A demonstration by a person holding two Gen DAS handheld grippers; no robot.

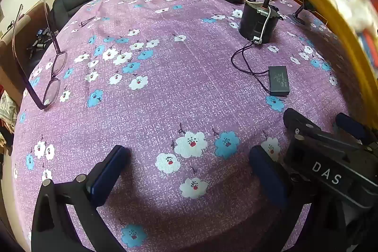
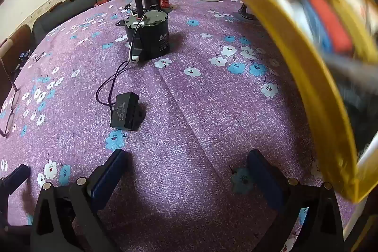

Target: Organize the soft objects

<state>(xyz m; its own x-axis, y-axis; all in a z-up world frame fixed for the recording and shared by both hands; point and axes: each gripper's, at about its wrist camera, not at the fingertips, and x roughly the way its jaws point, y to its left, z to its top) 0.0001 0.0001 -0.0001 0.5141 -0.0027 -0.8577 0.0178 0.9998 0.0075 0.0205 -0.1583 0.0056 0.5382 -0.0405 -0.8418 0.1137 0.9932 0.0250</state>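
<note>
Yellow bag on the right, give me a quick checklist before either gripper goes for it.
1. Left gripper open and empty: ok.
2. Right gripper open and empty: ok.
3. Yellow bag sharp enough to pick a grasp spot: not ok, blurred in both views.
4. What holds the bag up: cannot tell.
5. Black motor and its small black box clear of the right gripper: ok.
6. Eyeglasses clear of both grippers: ok, at the tablecloth's far left edge.
</note>
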